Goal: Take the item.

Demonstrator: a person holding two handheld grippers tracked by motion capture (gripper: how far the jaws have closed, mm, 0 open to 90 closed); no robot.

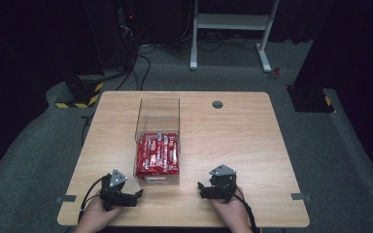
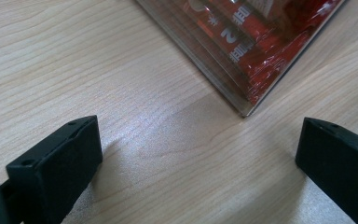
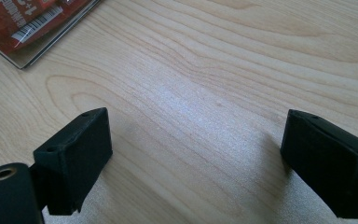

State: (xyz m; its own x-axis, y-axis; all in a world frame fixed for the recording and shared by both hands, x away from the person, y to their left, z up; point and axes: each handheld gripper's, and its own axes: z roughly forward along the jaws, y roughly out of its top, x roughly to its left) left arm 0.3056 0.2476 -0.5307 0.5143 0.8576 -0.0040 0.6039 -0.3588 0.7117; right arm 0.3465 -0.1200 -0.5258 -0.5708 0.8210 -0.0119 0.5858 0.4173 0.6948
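High view: clear box (image 1: pixel 158 110) of red packets (image 1: pixel 158 153)

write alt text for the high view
A clear plastic box of red snack packets stands on a light wooden table. A person's hands rest the left gripper and right gripper either side of it, fingers pointing inward.

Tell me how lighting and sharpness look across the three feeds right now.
High view: the wooden table is evenly lit, the room behind very dark. Left gripper view: soft glare patch on the wood, the clear box of red packets slightly blurred. Right gripper view: similar sheen mid-table, wood grain sharp, claw shadows soft.
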